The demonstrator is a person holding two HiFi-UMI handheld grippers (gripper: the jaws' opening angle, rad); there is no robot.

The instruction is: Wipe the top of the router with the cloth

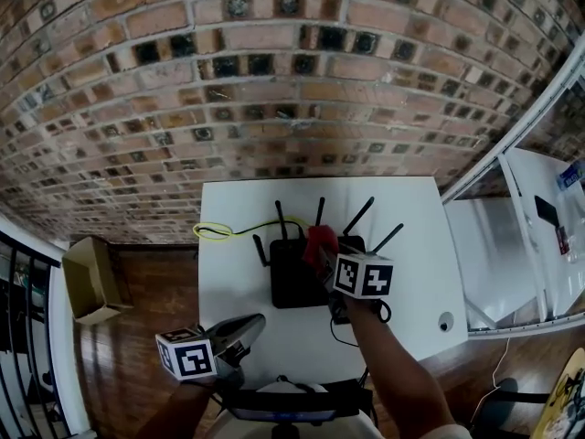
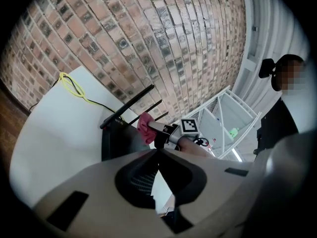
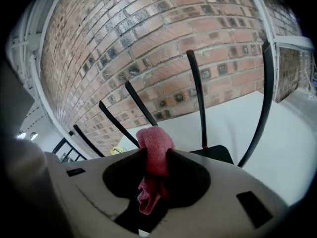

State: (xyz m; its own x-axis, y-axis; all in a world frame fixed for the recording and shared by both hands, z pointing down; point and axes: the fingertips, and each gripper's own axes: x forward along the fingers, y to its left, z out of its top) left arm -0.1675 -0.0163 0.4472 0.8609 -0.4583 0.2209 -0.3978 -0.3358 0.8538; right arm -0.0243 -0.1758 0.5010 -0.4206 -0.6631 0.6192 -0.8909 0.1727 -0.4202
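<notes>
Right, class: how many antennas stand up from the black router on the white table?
5. One antenna stands on the router's left side, two along its far edge, two toward its right. The cloth in the right gripper could hide another.

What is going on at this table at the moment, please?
A person holds a tool in each hand. The right tool is shut on a pink cloth and has it at the rear of the top of the black router, by its antennas, on the white table. The left tool, shut and empty, hangs near the table's front edge, clear of the router.
</notes>
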